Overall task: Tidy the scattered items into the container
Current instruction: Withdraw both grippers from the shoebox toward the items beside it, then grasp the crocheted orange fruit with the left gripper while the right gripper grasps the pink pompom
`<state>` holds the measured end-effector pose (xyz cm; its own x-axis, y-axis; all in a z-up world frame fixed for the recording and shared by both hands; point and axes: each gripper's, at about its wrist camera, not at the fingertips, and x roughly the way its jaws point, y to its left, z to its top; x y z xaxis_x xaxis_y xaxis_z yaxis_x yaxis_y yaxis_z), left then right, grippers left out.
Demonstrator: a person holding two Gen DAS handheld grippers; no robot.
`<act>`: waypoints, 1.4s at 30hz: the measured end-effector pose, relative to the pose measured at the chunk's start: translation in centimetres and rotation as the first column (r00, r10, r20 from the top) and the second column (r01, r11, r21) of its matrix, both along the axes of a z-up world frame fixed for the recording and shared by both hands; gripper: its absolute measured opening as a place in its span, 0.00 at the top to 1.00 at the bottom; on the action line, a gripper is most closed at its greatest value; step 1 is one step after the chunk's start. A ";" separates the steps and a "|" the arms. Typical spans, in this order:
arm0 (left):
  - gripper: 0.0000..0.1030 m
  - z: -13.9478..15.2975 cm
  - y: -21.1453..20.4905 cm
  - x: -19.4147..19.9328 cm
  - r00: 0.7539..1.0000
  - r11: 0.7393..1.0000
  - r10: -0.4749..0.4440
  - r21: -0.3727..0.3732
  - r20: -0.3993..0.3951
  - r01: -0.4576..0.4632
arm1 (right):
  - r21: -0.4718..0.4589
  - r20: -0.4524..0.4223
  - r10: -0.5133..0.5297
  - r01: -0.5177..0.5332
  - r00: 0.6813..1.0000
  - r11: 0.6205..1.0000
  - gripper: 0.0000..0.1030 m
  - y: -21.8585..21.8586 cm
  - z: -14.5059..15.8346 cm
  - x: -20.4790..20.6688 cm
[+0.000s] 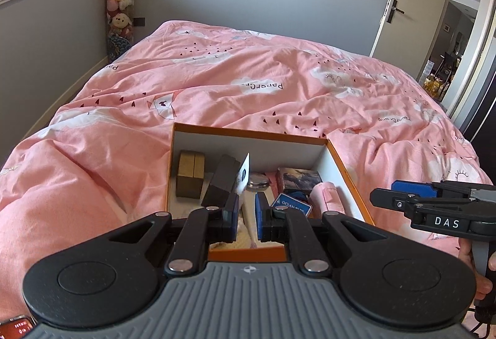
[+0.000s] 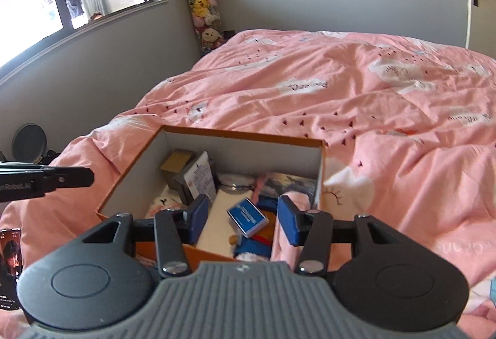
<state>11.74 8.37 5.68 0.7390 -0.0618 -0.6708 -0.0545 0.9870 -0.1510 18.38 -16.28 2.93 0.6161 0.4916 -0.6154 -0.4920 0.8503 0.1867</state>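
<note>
One open cardboard box (image 1: 347, 174) sits on the pink bedcover (image 1: 217, 81), low in the middle of both views; its outside is orange and its inner walls are plain white. Two grippers are in sight.

The left gripper (image 1: 248, 213) hangs over the near edge of the box with its two blue-padded jaws drawn close together, a narrow slit between them and nothing caught there. The right gripper (image 2: 243, 216) hangs over the box as well, with its jaws spread wide and empty. In the left wrist view it enters from the right edge, seen side-on.

Inside the box, the countable pieces are:
- one tan block (image 1: 189, 174) with a seam down its middle, at the left
- one dark grey slab (image 1: 220, 182) leaning against it
- one white card (image 1: 243, 176) standing on edge
- one round shiny metal tin (image 1: 257, 182)
- one small blue carton (image 2: 247, 216) with white print
- one box with a painted picture (image 1: 299, 179)
- one soft pink fabric roll (image 1: 329, 196)

More items lie beneath, partly covered by the gripper jaws and too blurred to name. A clear tube of plush toys (image 2: 203, 1) stands in the corner, upper left, topped by one panda. A phone screen (image 2: 11, 261) is cut off at the lower left edge.
</note>
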 end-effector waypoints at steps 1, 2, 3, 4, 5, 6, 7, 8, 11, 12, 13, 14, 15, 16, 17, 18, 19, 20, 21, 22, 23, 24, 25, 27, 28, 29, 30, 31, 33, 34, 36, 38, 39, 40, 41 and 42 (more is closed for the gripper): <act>0.89 -0.2 -0.1 -0.4 1.000 1.000 -0.003 -0.002 0.000 0.003 | -0.001 -0.012 -0.017 0.017 1.000 1.000 0.44 -0.7 -0.4 -0.3; 0.87 -0.5 -0.2 -0.9 1.000 1.000 -0.004 -0.001 -0.003 0.004 | -0.003 -0.025 -0.036 0.036 0.999 0.999 0.43 -1.5 -0.7 -0.6; 0.85 -0.7 -0.2 -1.2 1.000 1.000 -0.002 -0.002 -0.011 0.002 | -0.006 -0.036 -0.055 0.055 0.998 0.998 0.43 -2.2 -1.1 -0.9; 0.85 -1.1 -0.2 -1.5 1.000 1.000 -0.002 -0.008 -0.021 0.002 | -0.012 -0.046 -0.076 0.076 0.996 0.997 0.43 -2.9 -1.4 -1.1; 0.84 -1.4 -0.2 -1.7 1.000 1.000 -0.001 -0.014 -0.031 0.000 | -0.019 -0.057 -0.099 0.098 0.993 0.995 0.43 -3.6 -1.8 -1.4; 0.84 -1.7 -0.2 -2.0 0.999 1.000 -0.001 -0.020 -0.042 0.000 | -0.027 -0.067 -0.117 0.115 0.991 0.993 0.43 -4.1 -2.2 -1.5; 0.84 -2.1 -0.1 -2.3 0.999 1.000 -0.005 -0.026 -0.051 0.003 | -0.036 -0.075 -0.129 0.127 0.989 0.991 0.43 -4.7 -2.6 -1.8; 0.84 -2.5 -0.1 -2.5 0.998 1.000 -0.009 -0.031 -0.060 0.007 | -0.047 -0.083 -0.140 0.137 0.987 0.989 0.43 -5.1 -3.0 -2.0; 0.84 -3.7 -0.6 -3.1 0.995 0.999 -0.026 -0.035 -0.096 0.023 | -0.082 -0.106 -0.165 0.156 0.981 0.984 0.43 -6.2 -4.3 -2.5; 0.84 -4.1 -0.8 -3.2 0.994 0.999 -0.036 -0.037 -0.105 0.032 | -0.086 -0.110 -0.164 0.155 0.980 0.984 0.42 -6.4 -4.7 -2.8; 0.83 -4.4 -1.0 -3.4 0.993 0.998 -0.048 -0.040 -0.111 0.044 | -0.090 -0.117 -0.158 0.148 0.980 0.985 0.41 -6.6 -5.2 -3.2; 0.80 -4.8 -1.3 -3.6 0.991 0.998 -0.060 -0.041 -0.118 0.055 | -0.096 -0.131 -0.153 0.141 0.979 0.985 0.40 -6.7 -5.8 -3.5; 0.77 -5.3 -1.5 -3.7 0.989 0.997 -0.067 -0.041 -0.130 0.062 | -0.100 -0.149 -0.147 0.133 0.978 0.986 0.39 -6.8 -6.5 -3.6; 0.77 -5.9 -1.7 -3.8 0.986 0.997 -0.069 -0.039 -0.150 0.064 | -0.104 -0.167 -0.144 0.128 0.975 0.986 0.39 -6.7 -7.0 -3.6; 0.77 -6.4 -1.7 -3.8 0.983 0.997 -0.065 -0.041 -0.172 0.058 | -0.105 -0.184 -0.138 0.120 0.973 0.987 0.39 -6.6 -7.5 -3.5; 0.77 -7.0 -1.6 -3.9 0.979 0.998 -0.053 -0.043 -0.199 0.045 | -0.104 -0.193 -0.123 0.105 0.973 0.989 0.39 -6.4 -7.9 -3.5; 0.77 -7.5 -1.4 -3.9 0.974 0.999 -0.034 -0.040 -0.224 0.025 | -0.106 -0.198 -0.111 0.091 0.974 0.990 0.38 -6.0 -8.2 -3.4; 0.77 -7.9 -1.1 -4.0 0.970 1.000 -0.014 -0.031 -0.242 0.007 | -0.111 -0.199 -0.097 0.075 0.975 0.991 0.38 -5.6 -8.5 -3.2; 0.76 -8.3 -0.9 -4.0 0.967 1.000 0.002 -0.019 -0.254 -0.007 | -0.116 -0.201 -0.080 0.058 0.976 0.992 0.36 -5.2 -8.8 -3.0; 0.75 -8.7 -0.6 -4.0 0.962 1.000 0.019 -0.008 -0.272 -0.022 | -0.124 -0.213 -0.062 0.036 0.975 0.992 0.35 -4.8 -9.1 -2.7; 0.73 -9.1 -0.3 -3.9 0.956 0.999 0.035 0.006 -0.291 -0.035 | -0.136 -0.229 -0.046 0.015 0.972 0.991 0.35 -4.2 -9.4 -2.1; 0.72 -9.4 0.0 -3.7 0.953 0.999 0.050 0.025 -0.300 -0.044 | -0.144 -0.237 -0.031 -0.004 0.971 0.990 0.34 -3.7 -9.7 -1.5; 0.71 -9.7 0.2 -3.6 0.951 0.997 0.069 0.050 -0.302 -0.056 | -0.151 -0.242 -0.013 -0.024 0.970 0.988 0.32 -3.2 -9.9 -1.1; 0.64 -10.3 0.8 -3.6 0.944 0.990 0.128 0.101 -0.304 -0.101 | -0.179 -0.255 0.000 -0.047 0.967 0.983 0.32 -2.3 -10.7 -0.2; 0.62 -10.6 1.1 -3.5 0.940 0.986 0.150 0.117 -0.307 -0.119 | -0.192 -0.264 -0.007 -0.046 0.964 0.980 0.32 -1.9 -11.3 0.2; 0.54 -11.0 1.4 -3.4 0.936 0.983 0.166 0.127 -0.311 -0.132 | -0.192 -0.277 -0.005 -0.050 0.961 0.980 0.32 -1.7 -11.9 0.5; 0.47 -11.3 1.8 -3.1 0.932 0.980 0.183 0.138 -0.314 -0.147 | -0.188 -0.292 -0.005 -0.052 0.957 0.981 0.32 -1.5 -12.4 0.7; 0.47 -11.6 2.0 -2.9 0.928 0.977 0.196 0.147 -0.318 -0.156 | -0.188 -0.302 -0.008 -0.052 0.953 0.981 0.32 -1.4 -12.9 1.0; 0.47 -12.1 2.2 -2.3 0.923 0.975 0.197 0.163 -0.330 -0.150 | -0.199 -0.320 -0.008 -0.059 0.947 0.978 0.32 -1.0 -13.8 1.6; 0.46 -12.4 2.3 -1.9 0.920 0.973 0.202 0.173 -0.336 -0.150 | -0.207 -0.324 -0.009 -0.062 0.946 0.976 0.32 -0.8 -14.1 1.8; 0.45 -13.2 2.3 -1.2 0.911 0.967 0.218 0.201 -0.349 -0.155 | -0.214 -0.334 -0.004 -0.071 0.943 0.974 0.32 -0.5 -14.5 2.0; 0.45 -14.1 2.3 -0.5 0.899 0.966 0.226 0.208 -0.374 -0.156 | -0.213 -0.340 0.001 -0.078 0.940 0.974 0.31 -0.3 -14.8 2.2; 0.45 -14.5 2.5 -0.2 0.892 0.966 0.232 0.201 -0.388 -0.164 | -0.211 -0.343 0.001 -0.078 0.939 0.974 0.31 -0.2 -14.9 2.2; 0.45 -14.8 2.6 0.0 0.885 0.965 0.241 0.195 -0.398 -0.176 | -0.209 -0.345 0.000 -0.077 0.939 0.975 0.31 -0.2 -15.0 2.3; 0.45 -15.2 2.8 0.1 0.877 0.961 0.260 0.197 -0.405 -0.194 | -0.208 -0.349 -0.003 -0.075 0.937 0.975 0.31 -0.2 -15.1 2.3; 0.45 -15.3 2.9 0.1 0.873 0.957 0.275 0.204 -0.404 -0.207 | -0.210 -0.354 -0.007 -0.072 0.935 0.975 0.31 -0.2 -15.3 2.4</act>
<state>11.86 11.29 -9.66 0.3611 0.2073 -0.9092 -0.3189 0.9436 0.0885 20.80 -16.43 -12.37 0.3271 0.3385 -0.8823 -0.4566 0.8740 0.1661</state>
